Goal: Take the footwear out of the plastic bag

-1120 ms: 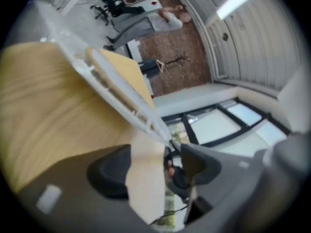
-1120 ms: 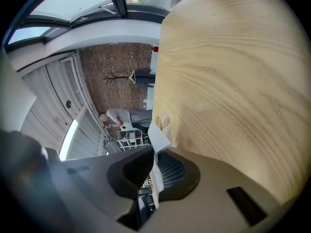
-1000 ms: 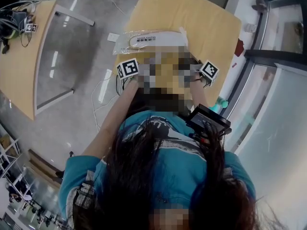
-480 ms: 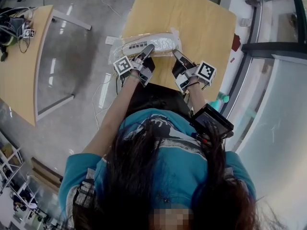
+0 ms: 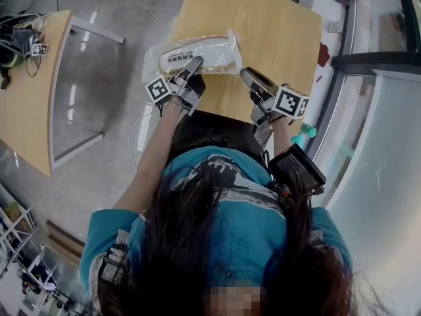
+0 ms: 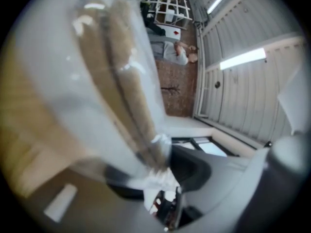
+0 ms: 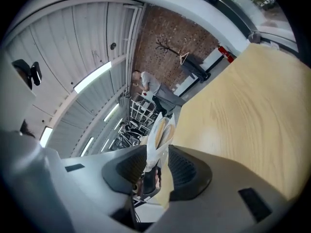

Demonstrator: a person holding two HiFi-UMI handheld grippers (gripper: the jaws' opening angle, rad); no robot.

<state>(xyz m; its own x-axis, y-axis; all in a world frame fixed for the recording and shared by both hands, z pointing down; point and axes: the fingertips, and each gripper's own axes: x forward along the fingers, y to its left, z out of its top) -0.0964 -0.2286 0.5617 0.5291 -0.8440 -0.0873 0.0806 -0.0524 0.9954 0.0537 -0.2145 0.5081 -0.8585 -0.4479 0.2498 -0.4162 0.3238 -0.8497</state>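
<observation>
Person in teal top (image 5: 237,222), long dark hair (image 5: 191,242).
The short sleeve (image 5: 108,239) at lower left ends in a patterned cuff (image 5: 117,263); left gripper (image 5: 196,62) and right gripper (image 5: 247,74) are grey-black, each carrying a black-and-white marker cube (image 5: 158,89).

- Bag (image 5: 152,56): clear crinkled plastic, lying across the near left of the surface, with its left end past the edge. Its near side is pinched in the left tool (image 5: 195,62), whose jaws have just been closing.
- Footwear (image 5: 200,52): flat, tan, with a pale printed insole. It is inside the bag, lying lengthways left to right.
</observation>
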